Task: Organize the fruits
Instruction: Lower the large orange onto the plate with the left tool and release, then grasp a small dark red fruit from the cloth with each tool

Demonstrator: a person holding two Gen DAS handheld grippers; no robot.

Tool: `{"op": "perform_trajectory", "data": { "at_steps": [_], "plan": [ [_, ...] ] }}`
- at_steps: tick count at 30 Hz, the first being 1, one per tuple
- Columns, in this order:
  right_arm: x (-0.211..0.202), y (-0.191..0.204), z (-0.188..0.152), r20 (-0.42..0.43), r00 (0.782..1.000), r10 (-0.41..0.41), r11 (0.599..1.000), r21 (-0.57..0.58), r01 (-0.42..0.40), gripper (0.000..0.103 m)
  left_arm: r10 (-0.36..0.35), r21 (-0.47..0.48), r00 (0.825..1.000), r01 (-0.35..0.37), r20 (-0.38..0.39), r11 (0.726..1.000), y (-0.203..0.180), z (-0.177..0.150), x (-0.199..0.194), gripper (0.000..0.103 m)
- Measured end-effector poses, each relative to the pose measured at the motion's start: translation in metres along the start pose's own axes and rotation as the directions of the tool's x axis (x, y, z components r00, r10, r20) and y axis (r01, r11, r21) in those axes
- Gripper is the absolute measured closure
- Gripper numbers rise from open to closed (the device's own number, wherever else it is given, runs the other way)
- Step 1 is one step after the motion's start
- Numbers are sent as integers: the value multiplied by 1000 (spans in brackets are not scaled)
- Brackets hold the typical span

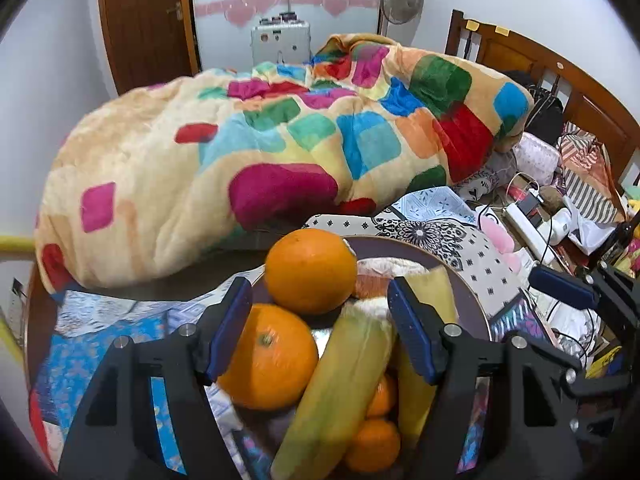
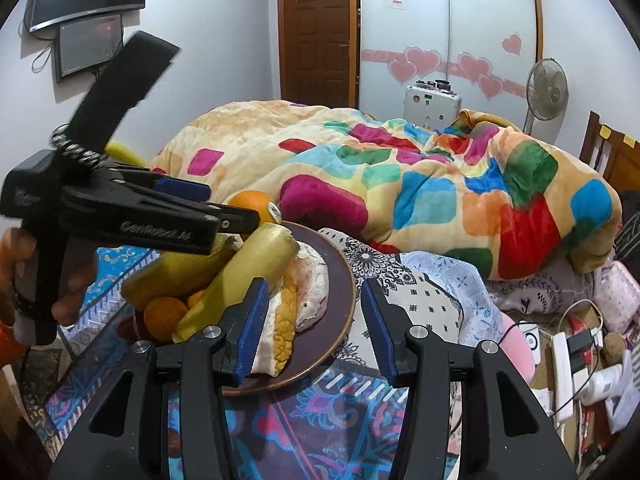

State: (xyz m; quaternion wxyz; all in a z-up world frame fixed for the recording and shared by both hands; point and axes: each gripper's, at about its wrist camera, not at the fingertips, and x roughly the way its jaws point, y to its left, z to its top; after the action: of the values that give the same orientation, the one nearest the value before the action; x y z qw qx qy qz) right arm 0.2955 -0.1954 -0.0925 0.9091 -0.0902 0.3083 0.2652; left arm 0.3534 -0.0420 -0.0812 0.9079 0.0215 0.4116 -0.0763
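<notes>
Left wrist view: left gripper (image 1: 320,332) spread over banana (image 1: 340,392) on plate (image 2: 340,276), pick pending—lower, close; right gripper (image 2: 312,328) apart, empty.

Wooden door (image 2: 316,36), heart-decorated wardrobe (image 2: 448,32), standing fan (image 2: 546,94), white walls (image 2: 224,40).
</notes>
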Motion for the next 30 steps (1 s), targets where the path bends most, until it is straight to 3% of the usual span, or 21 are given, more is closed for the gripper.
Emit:
{"op": "perform_trajectory", "data": {
  "at_steps": [8,12,17,22,30],
  "plan": [
    [-31,16,-2,27,1000,9,1000,21,-10,58,7,-39,995,-3,104,999,12,-34,-72,33],
    [-50,29,-4,45,999,24,999,32,-26,58,56,-19,983,-53,172,998,8,-65,-114,33],
    [-65,45,-12,58,997,42,998,43,-45,53,53,-31,979,-47,196,998,7,-101,-144,33],
    [-69,57,-31,48,997,58,996,61,-61,53,56,-47,976,-47,212,998,5,-127,-153,23],
    [-44,58,-65,-68,994,87,992,101,-80,53,40,-54,991,-33,127,998,16,-153,-134,21]
  ]
}}
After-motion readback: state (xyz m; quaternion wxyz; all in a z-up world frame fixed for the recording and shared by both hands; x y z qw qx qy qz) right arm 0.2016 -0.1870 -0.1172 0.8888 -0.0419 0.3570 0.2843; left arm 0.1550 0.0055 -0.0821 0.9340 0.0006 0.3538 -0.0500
